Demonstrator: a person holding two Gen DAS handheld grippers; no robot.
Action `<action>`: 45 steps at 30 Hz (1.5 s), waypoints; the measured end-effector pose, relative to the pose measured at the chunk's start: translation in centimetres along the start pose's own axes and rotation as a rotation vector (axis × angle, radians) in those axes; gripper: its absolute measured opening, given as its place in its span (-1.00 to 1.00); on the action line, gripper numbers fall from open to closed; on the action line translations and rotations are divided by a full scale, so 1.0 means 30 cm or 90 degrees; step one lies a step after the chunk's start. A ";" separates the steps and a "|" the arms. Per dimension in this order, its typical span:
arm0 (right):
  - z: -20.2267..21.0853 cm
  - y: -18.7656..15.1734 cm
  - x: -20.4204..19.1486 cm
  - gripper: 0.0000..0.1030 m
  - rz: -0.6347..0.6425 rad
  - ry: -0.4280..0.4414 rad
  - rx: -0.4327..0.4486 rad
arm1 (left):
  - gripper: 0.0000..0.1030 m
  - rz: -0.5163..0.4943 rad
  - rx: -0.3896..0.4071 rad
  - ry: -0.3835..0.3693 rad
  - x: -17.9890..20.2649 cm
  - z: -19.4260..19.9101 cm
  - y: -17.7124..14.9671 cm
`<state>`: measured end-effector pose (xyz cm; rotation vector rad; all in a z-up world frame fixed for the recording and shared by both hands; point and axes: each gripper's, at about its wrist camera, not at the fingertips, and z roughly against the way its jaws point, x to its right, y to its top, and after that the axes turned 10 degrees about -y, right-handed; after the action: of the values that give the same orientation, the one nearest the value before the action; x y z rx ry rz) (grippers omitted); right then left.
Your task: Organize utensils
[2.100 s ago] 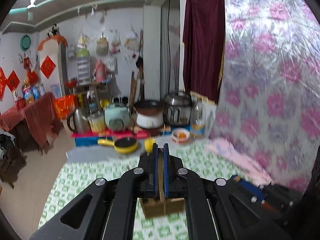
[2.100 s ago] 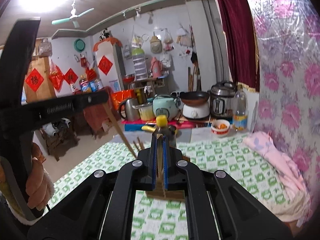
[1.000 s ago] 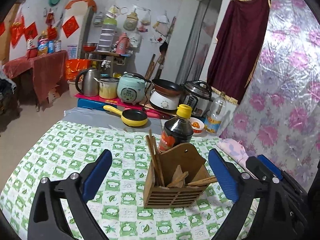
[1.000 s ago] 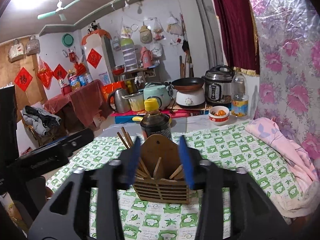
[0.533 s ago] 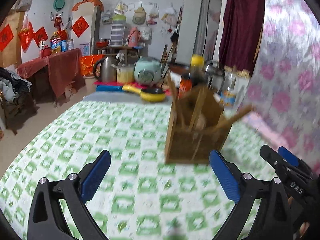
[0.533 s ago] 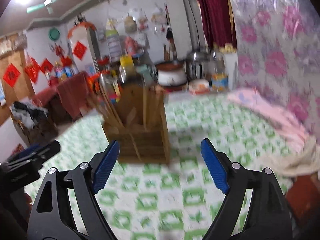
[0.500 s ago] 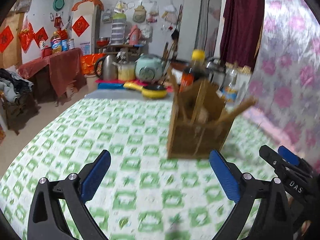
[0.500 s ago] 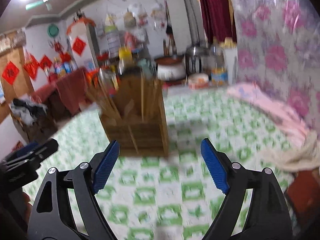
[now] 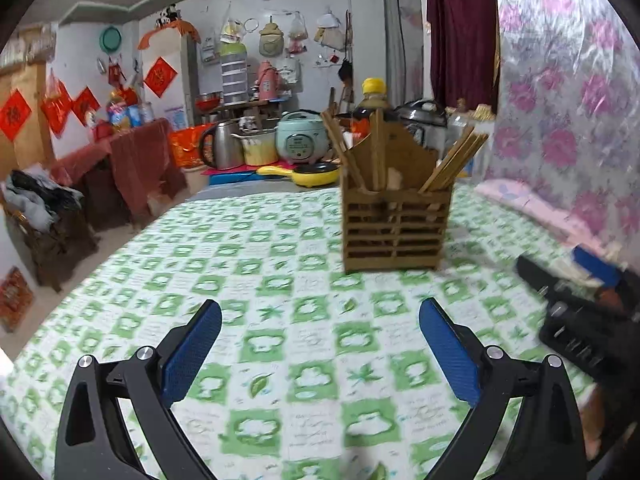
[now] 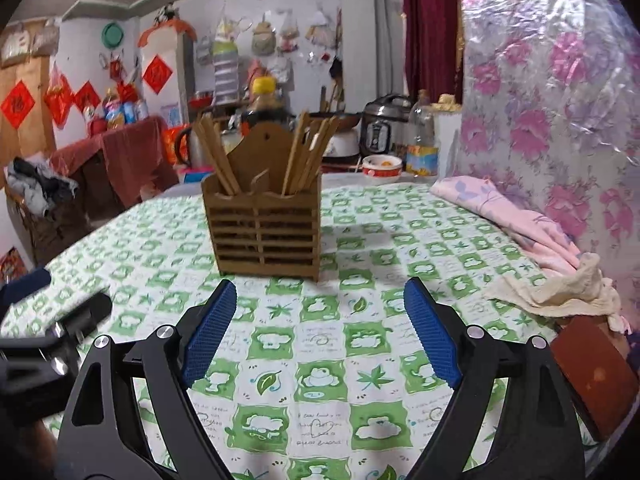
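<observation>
The wooden utensil holder (image 10: 262,224) stands upright on the bench (image 10: 320,360), which wears a green-and-white checked cloth. Chopsticks (image 10: 308,156) lean out of its compartments, fanning toward 11 and 1 o'clock.

The right claw (image 10: 316,334) points down at a slant toward the cloth, its jaws opening wide with nothing between them; the holder sits near, at its 11 o'clock, apart from the blue pads (image 10: 430,334).

The left claw (image 9: 320,356) is tilted down likewise, spread wide and empty. The utensil holder (image 9: 396,224) stands at its 1 o'clock, farther off. At 3 o'clock in the left view the right claw (image 9: 580,292) shows, blurred.

Just behind the holder stands a dark sauce bottle (image 9: 370,104) with a yellow cap. At 2 o'clock of the right claw lie pink bedding (image 10: 512,212) and a cream rag (image 10: 560,288). Nothing lies between either claw and the holder.
</observation>
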<state>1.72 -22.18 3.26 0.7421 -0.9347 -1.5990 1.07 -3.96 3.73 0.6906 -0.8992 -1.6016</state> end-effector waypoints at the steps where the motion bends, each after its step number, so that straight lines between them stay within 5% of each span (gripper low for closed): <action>1: 0.004 -0.001 0.009 0.63 -0.008 -0.001 0.000 | 0.89 0.002 0.008 -0.001 -0.001 0.006 0.004; 14: 0.015 -0.081 -0.003 0.72 0.014 0.006 -0.029 | 0.89 0.015 0.013 0.019 -0.021 0.011 0.029; 20: -0.025 0.028 0.046 0.72 -0.053 0.040 -0.078 | 0.89 0.026 0.017 0.023 -0.039 0.002 0.140; 27: -0.036 0.117 0.042 0.76 -0.079 0.033 -0.032 | 0.89 0.000 0.053 0.032 -0.001 -0.006 0.263; 34: -0.144 0.029 0.028 0.76 -0.057 0.014 -0.095 | 0.89 0.000 0.047 0.067 -0.021 -0.080 0.205; 45: -0.114 0.025 0.022 0.77 -0.049 0.005 -0.063 | 0.89 -0.016 0.021 0.052 -0.010 -0.084 0.156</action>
<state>4.85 -23.56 2.23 0.7217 -0.8232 -1.6969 5.70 -4.57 6.30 0.7884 -0.8619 -1.5714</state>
